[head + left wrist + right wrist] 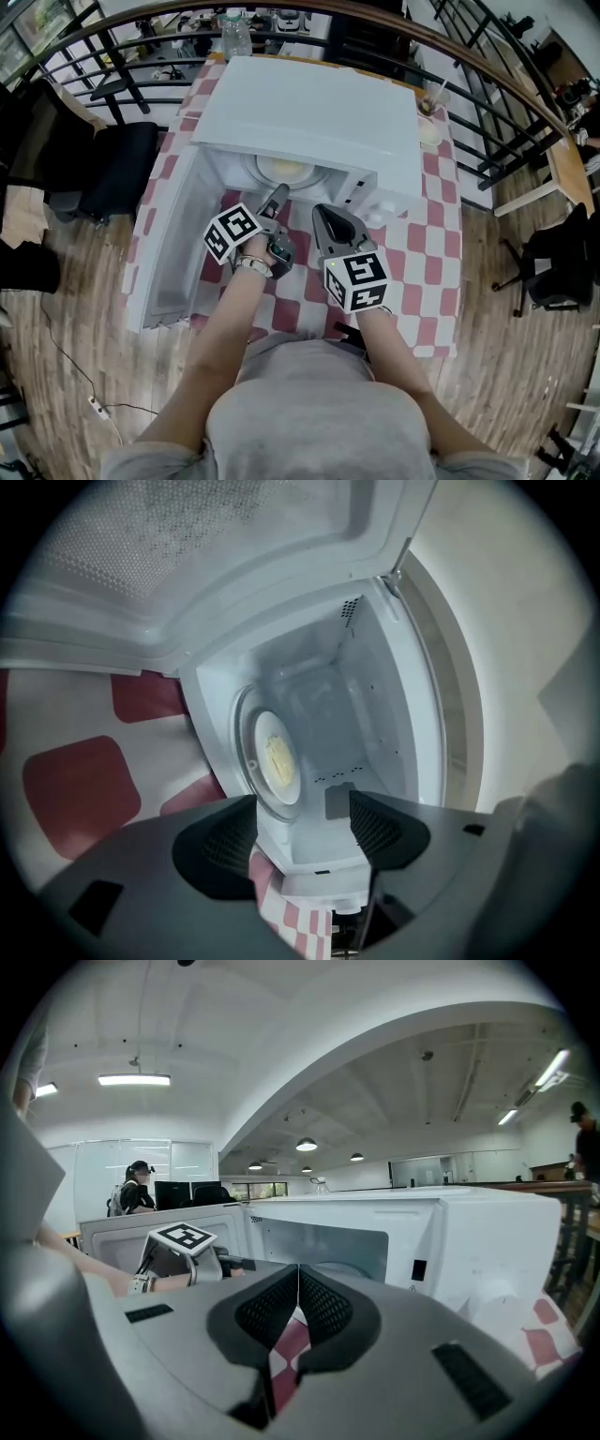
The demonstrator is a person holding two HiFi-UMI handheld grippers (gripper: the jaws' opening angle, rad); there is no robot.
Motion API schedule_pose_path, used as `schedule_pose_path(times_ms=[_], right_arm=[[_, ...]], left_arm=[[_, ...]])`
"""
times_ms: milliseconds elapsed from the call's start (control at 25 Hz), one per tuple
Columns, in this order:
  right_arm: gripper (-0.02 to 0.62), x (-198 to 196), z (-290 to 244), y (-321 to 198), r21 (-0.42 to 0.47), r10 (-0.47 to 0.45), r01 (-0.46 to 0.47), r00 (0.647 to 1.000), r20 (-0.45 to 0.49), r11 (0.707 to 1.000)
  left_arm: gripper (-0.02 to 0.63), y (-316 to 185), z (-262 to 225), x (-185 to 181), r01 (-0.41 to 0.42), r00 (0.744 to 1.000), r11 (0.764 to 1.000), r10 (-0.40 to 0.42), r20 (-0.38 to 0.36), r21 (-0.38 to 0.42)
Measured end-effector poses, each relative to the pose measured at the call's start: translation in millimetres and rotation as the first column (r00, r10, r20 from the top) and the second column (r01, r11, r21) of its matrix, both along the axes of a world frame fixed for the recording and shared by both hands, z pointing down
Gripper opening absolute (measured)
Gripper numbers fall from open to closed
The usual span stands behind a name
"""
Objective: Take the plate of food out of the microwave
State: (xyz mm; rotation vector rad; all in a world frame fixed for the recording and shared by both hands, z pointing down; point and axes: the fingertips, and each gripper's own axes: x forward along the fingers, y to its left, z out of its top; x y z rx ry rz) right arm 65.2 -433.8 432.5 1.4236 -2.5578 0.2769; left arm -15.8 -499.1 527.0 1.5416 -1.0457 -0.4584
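Observation:
The white microwave [309,117] stands on the red-and-white checked table [422,253] with its door [173,234] swung open to the left. Inside, a pale plate with yellow food [284,169] lies on the glass turntable. My left gripper [277,197] is at the cavity's mouth, short of the plate. In the left gripper view, which is rolled, the plate [277,758] lies ahead, and the left gripper [302,801] is open with nothing between the jaws. My right gripper [321,214] hovers over the table in front of the oven's right half. In its own view the right gripper [298,1269] is shut and empty.
A cup with a straw [429,131] stands right of the microwave, and a bottle [236,37] stands behind it. A black chair [112,169] is left of the table, and a curved railing runs behind. A person [136,1190] sits far off at monitors.

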Motion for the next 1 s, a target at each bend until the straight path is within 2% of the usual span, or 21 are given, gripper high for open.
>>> schedule_pose_path(times_ms=[360, 680, 920, 1000], right_arm=[[0.026, -3.0, 17.1, -12.0, -0.04, -0.01, 0.01, 1.0, 0.005, 0.999], [0.026, -3.5, 30.8, -16.7, -0.073, -0.008, 0.008, 1.0, 0.01, 0.997], [0.026, -1.5, 40.5, -19.1, -0.098, -0.013, 0.013, 1.0, 0.002, 0.995], [0.026, 0.6, 43.3, -20.1, -0.105, -0.011, 0.011, 1.0, 0.0, 0.994]], left_arm=[[0.302, -19.9, 34.8, -6.5, 0.059, 0.998, 0.991, -0.06, -0.01, -0.122], [0.302, -34.0, 57.3, -4.4, 0.109, 0.993, 0.971, -0.114, -0.013, -0.211], [0.302, -42.5, 67.8, -3.3, 0.193, 0.979, 0.949, -0.203, -0.013, -0.251], [0.301, -42.8, 71.5, -4.7, 0.225, 0.973, 0.936, -0.232, 0.009, -0.27]])
